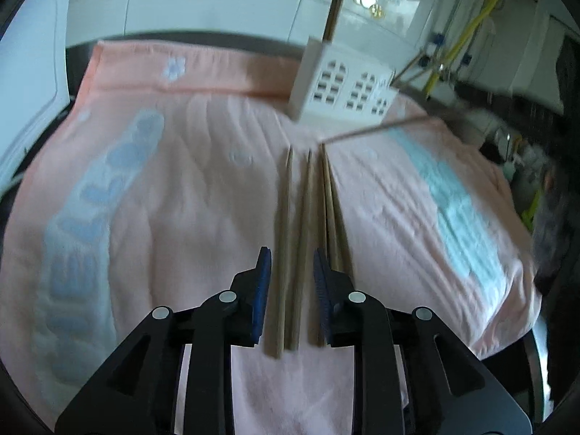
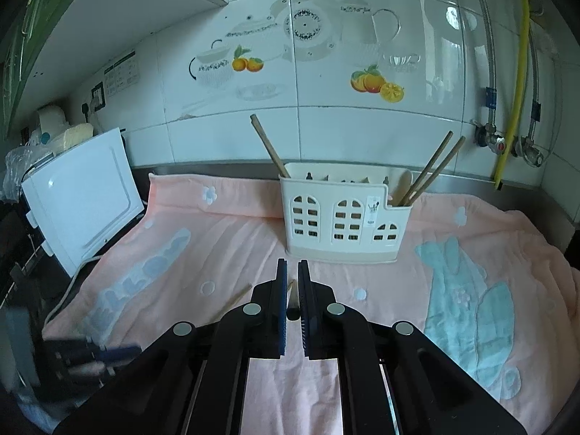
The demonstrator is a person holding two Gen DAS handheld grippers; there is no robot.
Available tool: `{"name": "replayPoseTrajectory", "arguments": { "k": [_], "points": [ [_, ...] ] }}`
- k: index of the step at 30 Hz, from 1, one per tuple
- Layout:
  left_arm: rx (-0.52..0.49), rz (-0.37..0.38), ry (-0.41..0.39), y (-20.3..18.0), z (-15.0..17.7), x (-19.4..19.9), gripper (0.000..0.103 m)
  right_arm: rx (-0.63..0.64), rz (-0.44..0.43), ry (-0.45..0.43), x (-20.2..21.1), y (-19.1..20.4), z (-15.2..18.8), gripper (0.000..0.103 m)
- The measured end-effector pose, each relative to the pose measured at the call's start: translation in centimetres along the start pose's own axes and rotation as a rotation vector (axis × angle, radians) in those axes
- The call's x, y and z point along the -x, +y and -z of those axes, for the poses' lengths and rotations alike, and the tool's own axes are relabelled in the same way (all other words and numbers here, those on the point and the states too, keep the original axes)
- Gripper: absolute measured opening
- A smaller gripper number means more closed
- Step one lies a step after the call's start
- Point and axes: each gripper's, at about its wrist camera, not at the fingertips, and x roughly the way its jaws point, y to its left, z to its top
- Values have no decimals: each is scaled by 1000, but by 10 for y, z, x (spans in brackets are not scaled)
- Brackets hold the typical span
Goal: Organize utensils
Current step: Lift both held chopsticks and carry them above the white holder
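Loose chopsticks (image 1: 306,224) lie on the pink towel (image 1: 188,188), long axes toward 12 o'clock, between the spread left tool (image 1: 292,264). Right tool (image 2: 292,275) stands narrowly parted; white holder (image 2: 342,217) beyond at 12 o'clock.

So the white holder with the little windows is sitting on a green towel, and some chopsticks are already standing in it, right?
Almost. The towel under the white holder is pink, not green, with pale blue patterns; the right wrist view shows it clearly. The rest is right: chopsticks already stand in the holder.
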Motion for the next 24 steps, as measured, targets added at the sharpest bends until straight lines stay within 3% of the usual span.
{"name": "replayPoseTrajectory", "arguments": {
  "k": [5, 9, 16, 21, 24],
  "points": [
    [0, -17, 28, 2, 13, -11, 24, -6, 12, -27, -2, -3, -9, 6],
    [2, -31, 40, 5, 15, -17, 13, 3, 30, -47, -5, -2, -16, 6],
    [0, -48, 72, 5, 16, -25, 12, 23, 33, -48, -13, 2, -21, 6],
    [-25, -89, 60, -2, 19, -26, 12, 22, 30, -44, -17, 3, -20, 6],
    [-6, -83, 48, 0, 14, -24, 6, 25, 25, -42, -18, 3, -20, 6]
  ]
}}
